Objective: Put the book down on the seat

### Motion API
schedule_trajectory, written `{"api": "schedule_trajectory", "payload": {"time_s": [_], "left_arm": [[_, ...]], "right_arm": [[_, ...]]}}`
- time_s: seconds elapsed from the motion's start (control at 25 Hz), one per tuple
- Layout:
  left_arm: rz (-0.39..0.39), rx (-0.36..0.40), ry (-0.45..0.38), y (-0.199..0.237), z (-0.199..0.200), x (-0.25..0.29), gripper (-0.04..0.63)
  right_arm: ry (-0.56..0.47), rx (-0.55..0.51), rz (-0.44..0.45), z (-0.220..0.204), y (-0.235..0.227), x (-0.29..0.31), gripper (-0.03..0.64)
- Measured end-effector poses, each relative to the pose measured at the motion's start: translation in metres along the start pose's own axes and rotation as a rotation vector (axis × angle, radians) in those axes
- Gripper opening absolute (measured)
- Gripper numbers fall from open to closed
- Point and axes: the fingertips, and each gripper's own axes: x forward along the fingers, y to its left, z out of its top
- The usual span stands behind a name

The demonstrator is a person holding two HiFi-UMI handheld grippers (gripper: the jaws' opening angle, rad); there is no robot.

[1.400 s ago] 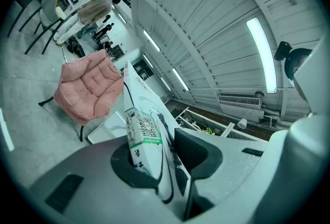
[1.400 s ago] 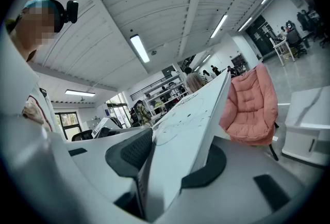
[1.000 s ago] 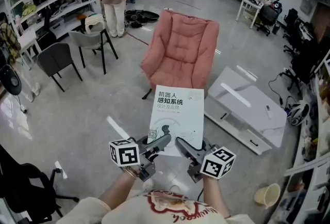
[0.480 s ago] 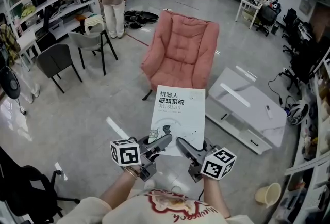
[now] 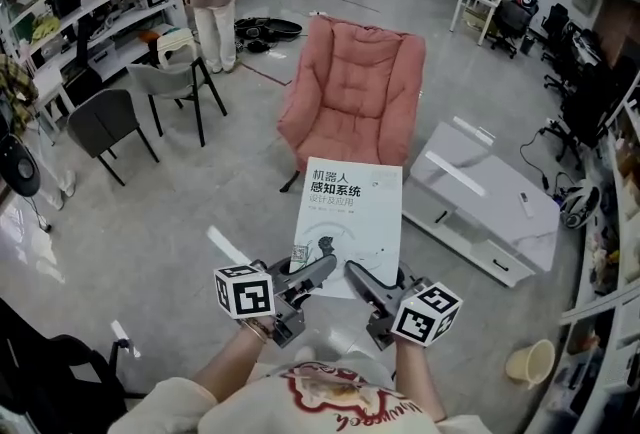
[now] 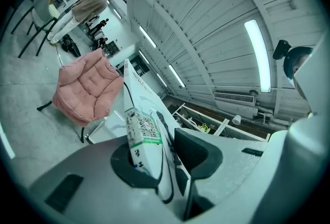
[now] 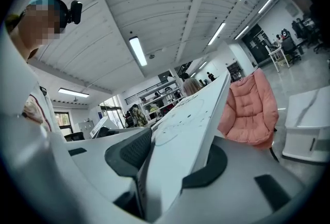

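Left gripper (image 5: 316, 272) and right gripper (image 5: 360, 275) both pinch the book (image 5: 350, 217) by its near edge. Long axis points ahead at the pink seat (image 5: 352, 87).

Near edge of book (image 5: 349, 222) partly hidden

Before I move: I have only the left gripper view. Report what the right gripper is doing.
Observer: The right gripper has its fingers shut on the book's near edge.
Operator: Tell me how the book lies.
Observer: In the head view its cover faces up, with the title end toward the pink chair straight ahead.
Operator: Say what is right of that chair.
Observer: A low white table lies on the floor there, one end close to the chair's legs.
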Motion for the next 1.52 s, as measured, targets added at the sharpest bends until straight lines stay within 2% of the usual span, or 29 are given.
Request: {"api": "schedule_trajectory", "payload": {"time_s": [0.28, 0.72, 0.88, 1.16, 1.52], "left_arm": [[-0.016, -0.021, 0.025, 0.01, 0.0, -0.002, 0.091], [-0.007, -0.014, 0.008, 0.049, 0.035, 0.034, 0.091], [-0.006, -0.003, -0.003, 0.072, 0.058, 0.064, 0.091], [-0.001, -0.021, -0.015, 0.117, 0.121, 0.147, 0.092], [-0.005, -0.004, -0.052, 0.161, 0.187, 0.245, 0.092]], "right_arm": [[0.0, 0.017, -0.034, -0.006, -0.003, 0.007, 0.179], [0.002, 0.002, -0.016, 0.016, -0.052, 0.042, 0.181], [-0.001, -0.009, -0.007, 0.034, -0.088, 0.06, 0.183], [0.018, -0.008, -0.008, 0.094, -0.178, 0.098, 0.183], [0.024, -0.042, 0.019, 0.165, -0.279, 0.132, 0.183]]}}
